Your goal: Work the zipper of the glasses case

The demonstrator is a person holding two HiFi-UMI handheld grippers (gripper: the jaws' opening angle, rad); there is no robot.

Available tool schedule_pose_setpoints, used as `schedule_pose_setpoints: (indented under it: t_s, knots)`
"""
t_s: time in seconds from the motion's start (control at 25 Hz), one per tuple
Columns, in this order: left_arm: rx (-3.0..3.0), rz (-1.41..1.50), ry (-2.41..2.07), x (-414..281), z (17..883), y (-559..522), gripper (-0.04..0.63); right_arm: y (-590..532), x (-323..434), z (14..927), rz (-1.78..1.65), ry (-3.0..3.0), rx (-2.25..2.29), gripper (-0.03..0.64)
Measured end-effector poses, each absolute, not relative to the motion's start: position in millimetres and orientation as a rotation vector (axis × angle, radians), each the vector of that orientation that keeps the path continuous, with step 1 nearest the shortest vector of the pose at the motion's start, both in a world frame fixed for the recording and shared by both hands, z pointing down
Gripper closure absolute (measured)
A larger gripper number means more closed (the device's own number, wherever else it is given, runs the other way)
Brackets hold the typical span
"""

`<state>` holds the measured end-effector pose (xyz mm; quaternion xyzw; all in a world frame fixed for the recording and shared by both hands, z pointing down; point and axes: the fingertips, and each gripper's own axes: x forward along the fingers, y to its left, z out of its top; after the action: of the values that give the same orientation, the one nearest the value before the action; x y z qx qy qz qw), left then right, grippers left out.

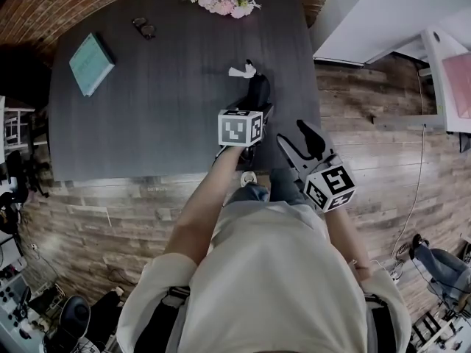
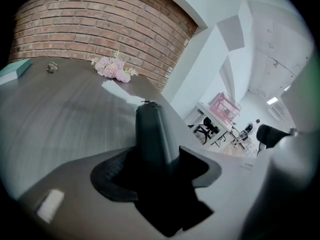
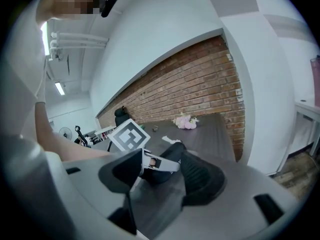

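Grey table has the black glasses case over its near right part, one end pinched between the left gripper's jaws, the other pointing away across the top. Right gripper hangs just beside, jaws spread, nothing between them

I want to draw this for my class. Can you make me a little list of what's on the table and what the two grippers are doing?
table: dark, wide
case: black, near the table's right edge, between the left gripper's jaws
left gripper: closed on the case
right gripper: open, empty, apart from the case
white thing: just beyond the case, too small to name
book: teal, far left
glasses: far side, alone
flowers: pink, at the far edge
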<state>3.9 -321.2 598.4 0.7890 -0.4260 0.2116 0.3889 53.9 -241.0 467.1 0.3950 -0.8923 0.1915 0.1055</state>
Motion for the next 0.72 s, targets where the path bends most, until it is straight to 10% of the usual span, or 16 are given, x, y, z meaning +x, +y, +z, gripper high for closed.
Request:
schedule_pose_setpoints:
  t_s: [0.72]
  knots:
    - [2.179, 0.511, -0.976, 1, 528, -207, 0.324, -238, 23, 425, 0.259, -2.642, 1.047, 0.402]
